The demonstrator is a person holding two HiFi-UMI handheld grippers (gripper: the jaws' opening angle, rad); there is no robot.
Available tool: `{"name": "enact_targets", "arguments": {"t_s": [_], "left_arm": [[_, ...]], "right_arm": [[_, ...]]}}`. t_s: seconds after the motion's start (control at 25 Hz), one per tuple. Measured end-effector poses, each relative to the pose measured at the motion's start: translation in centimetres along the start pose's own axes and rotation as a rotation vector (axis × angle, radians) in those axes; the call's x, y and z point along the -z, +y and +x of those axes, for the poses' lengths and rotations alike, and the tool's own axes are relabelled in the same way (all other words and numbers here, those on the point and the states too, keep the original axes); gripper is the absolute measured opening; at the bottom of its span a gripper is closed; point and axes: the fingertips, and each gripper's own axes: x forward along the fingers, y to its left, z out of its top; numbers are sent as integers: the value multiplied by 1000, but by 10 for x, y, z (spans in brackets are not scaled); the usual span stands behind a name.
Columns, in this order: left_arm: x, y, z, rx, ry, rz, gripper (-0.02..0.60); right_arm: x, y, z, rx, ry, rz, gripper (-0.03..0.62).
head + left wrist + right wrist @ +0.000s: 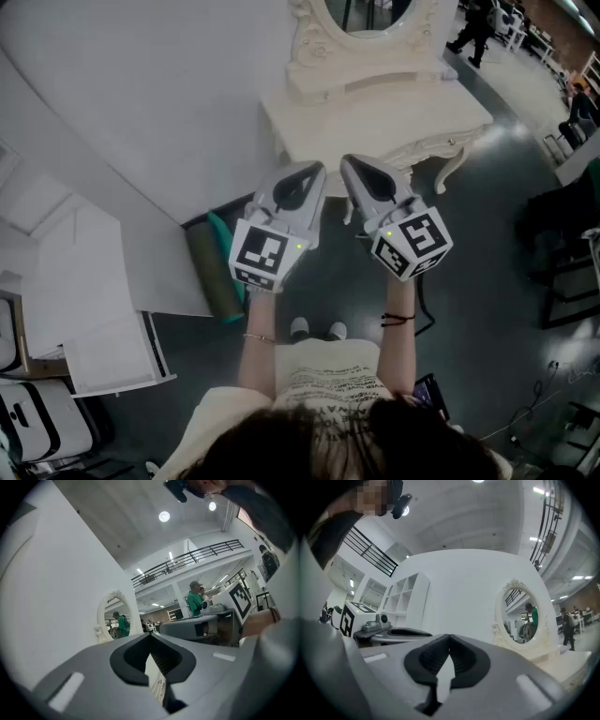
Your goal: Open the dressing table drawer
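The cream dressing table (375, 117) with an oval mirror (370, 14) stands against the white wall ahead of me. Its carved drawer front (424, 150) faces me and looks closed. My left gripper (314, 169) and right gripper (352, 161) are held side by side, short of the table's front edge and touching nothing. Both are shut with nothing between the jaws. In the left gripper view the left gripper (151, 634) points level past the mirror (115, 613). The right gripper (450, 637) points slightly upward, with the mirror (520, 616) to its right.
A rolled green mat (214, 267) lies on the floor by the wall, left of the table. A white shelf unit (84, 309) is at the far left. Dark chairs (562, 272) stand at the right, and people walk in the hall beyond.
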Motion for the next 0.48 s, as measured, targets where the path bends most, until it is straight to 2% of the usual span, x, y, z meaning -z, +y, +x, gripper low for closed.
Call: {"name": "enact_targets", "arguments": {"t_s": [0.48], "left_arm": [[0,-4,13,-3,1,-23,-2]], "right_arm": [[0,-14,-4,4,3,24,3]]}}
